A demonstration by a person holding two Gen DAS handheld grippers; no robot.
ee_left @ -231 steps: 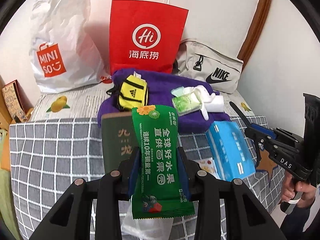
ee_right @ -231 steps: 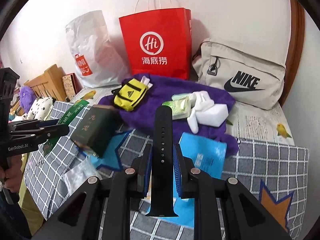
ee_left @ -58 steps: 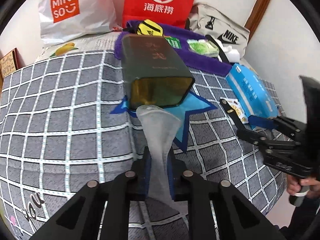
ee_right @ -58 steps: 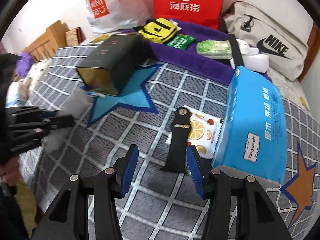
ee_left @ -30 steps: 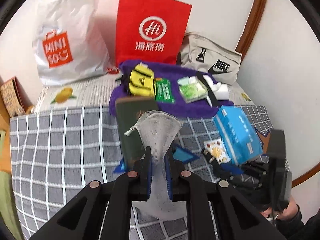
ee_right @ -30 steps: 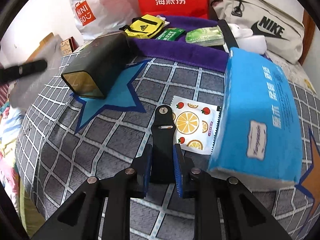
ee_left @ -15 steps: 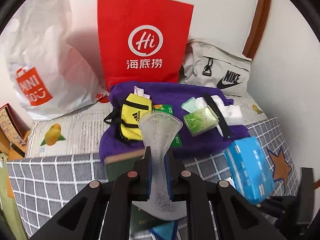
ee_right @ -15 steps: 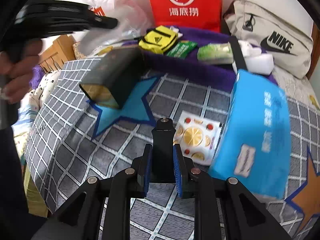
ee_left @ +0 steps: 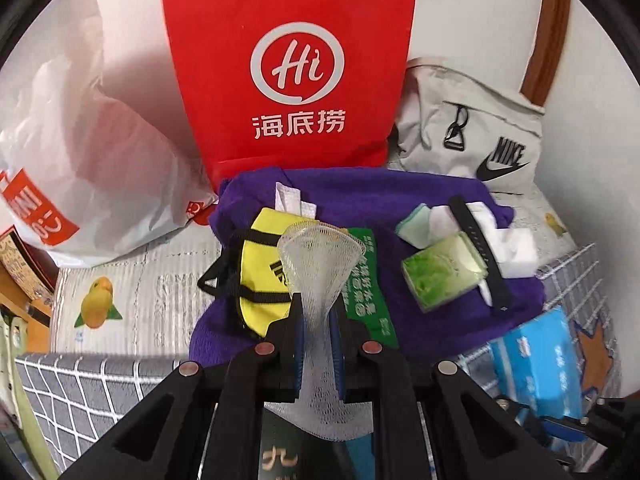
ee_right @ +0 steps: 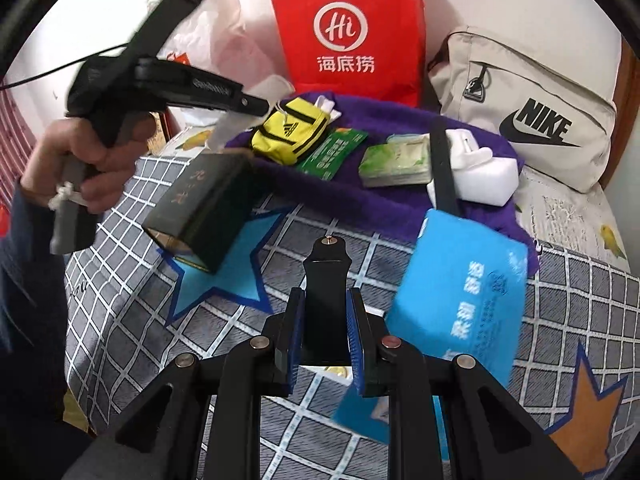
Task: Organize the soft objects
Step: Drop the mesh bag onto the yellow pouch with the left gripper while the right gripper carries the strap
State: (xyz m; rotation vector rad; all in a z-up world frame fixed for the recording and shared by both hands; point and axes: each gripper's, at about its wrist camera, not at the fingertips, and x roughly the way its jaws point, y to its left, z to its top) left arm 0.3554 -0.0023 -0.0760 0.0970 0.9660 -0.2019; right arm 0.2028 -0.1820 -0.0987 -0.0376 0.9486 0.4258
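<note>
Left claw (ee_left: pixel 318 322) clamped on a white foam mesh sleeve (ee_left: pixel 320 256), held above the purple towel (ee_left: pixel 400 188). Right claw (ee_right: pixel 325 322) pinching a black watch strap (ee_right: pixel 326 280) over the grey checked bed cover (ee_right: pixel 132 312). On the towel: yellow adidas pouch (ee_right: pixel 294 136), green snack packet (ee_right: pixel 334 154), green tissue pack (ee_right: pixel 396 162). Behind: red "Hi 海底捞" bag (ee_left: pixel 294 68), Nike bag (ee_right: pixel 528 112).

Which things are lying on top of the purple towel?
On the purple towel lie a yellow pouch, a green packet, a green tissue pack, a black strap and white items. Anything beneath them is covered.
</note>
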